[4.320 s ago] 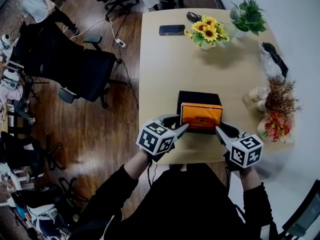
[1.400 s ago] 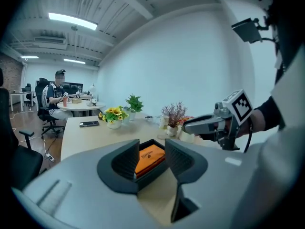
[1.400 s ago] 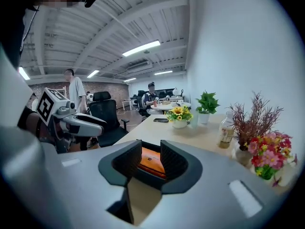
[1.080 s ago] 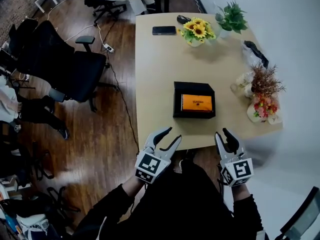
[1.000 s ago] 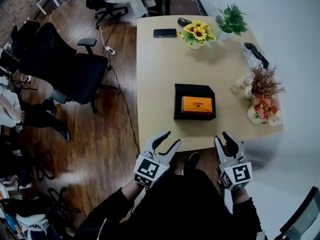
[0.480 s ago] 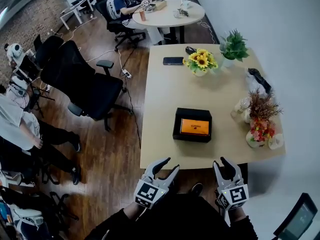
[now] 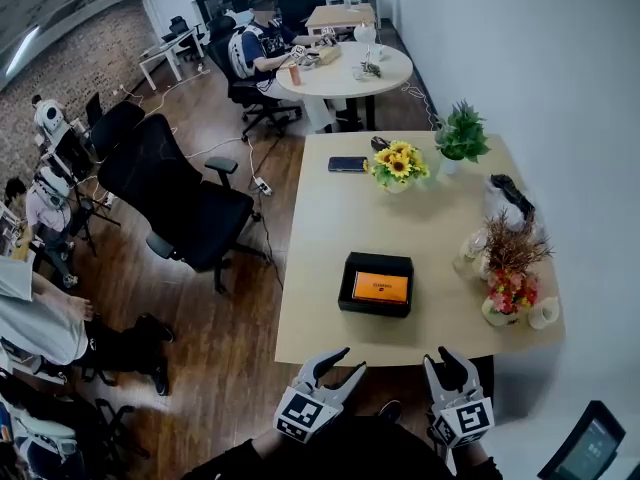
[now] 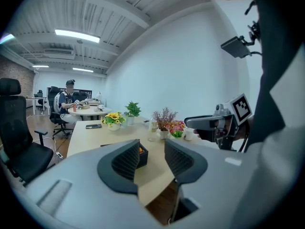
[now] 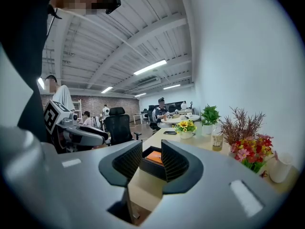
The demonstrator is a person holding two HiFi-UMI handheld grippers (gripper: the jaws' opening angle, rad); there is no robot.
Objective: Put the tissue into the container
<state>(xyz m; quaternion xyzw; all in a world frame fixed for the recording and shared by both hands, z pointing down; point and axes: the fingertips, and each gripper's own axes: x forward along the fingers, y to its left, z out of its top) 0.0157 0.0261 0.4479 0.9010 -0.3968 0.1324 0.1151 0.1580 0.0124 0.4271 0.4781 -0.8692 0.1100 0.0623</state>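
Head view shows your left gripper (image 7: 352, 359) and your right gripper (image 7: 440, 358) on your side of the black container (image 7: 347, 286), well apart from it. Both grippers have their jaws a little apart, with nothing between them. The orange tissue pack (image 7: 380, 287) sits inside the container. It looks flat, I think, but it is small from up here.
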